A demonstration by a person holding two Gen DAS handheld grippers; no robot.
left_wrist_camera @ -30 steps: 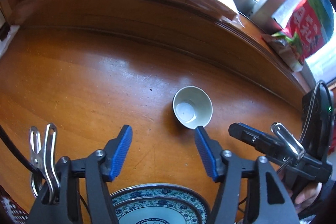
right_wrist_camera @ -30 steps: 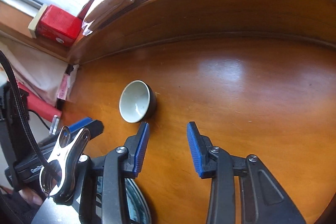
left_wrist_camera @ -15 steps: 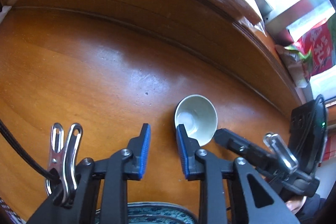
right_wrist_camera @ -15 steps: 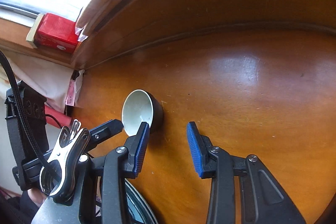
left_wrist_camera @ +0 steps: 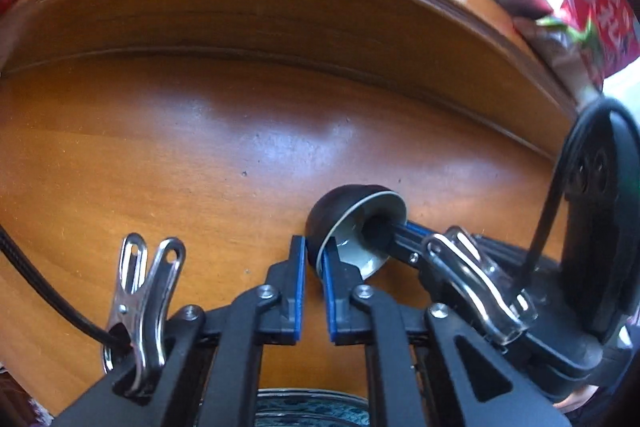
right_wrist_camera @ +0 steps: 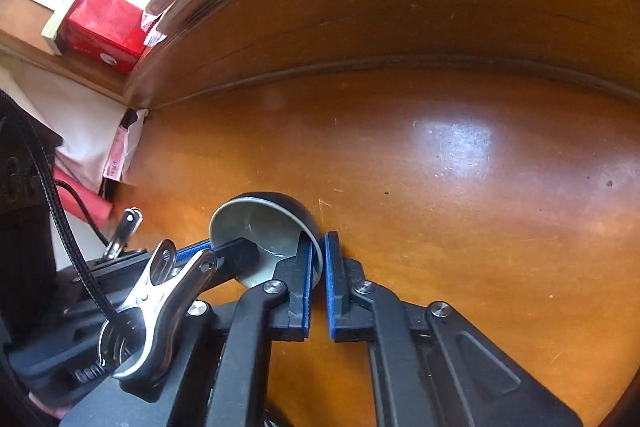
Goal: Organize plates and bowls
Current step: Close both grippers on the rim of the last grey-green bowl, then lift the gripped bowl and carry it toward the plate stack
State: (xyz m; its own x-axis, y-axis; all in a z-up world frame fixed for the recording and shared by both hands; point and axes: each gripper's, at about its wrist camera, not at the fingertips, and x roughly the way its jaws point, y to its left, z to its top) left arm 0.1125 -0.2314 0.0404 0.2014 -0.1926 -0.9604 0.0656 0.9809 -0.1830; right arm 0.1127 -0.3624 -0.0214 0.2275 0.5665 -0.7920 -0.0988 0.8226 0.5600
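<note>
Wooden table [left_wrist_camera: 168, 163] fills your left view: your left gripper [left_wrist_camera: 313, 259] pinches the rim of the small bowl [left_wrist_camera: 352, 223], tilted on its side. In your right view, your right gripper [right_wrist_camera: 317, 259] clamps the same bowl [right_wrist_camera: 260, 223] at its rim.

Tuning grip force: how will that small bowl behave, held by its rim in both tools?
The bowl looks like glazed ceramic: probably stiff, and brittle if dropped. Its glossy rim is pinched by the left tool and right tool, so it may slip or pivot. It is already tilted; the rounded underside could roll on the table.
</note>
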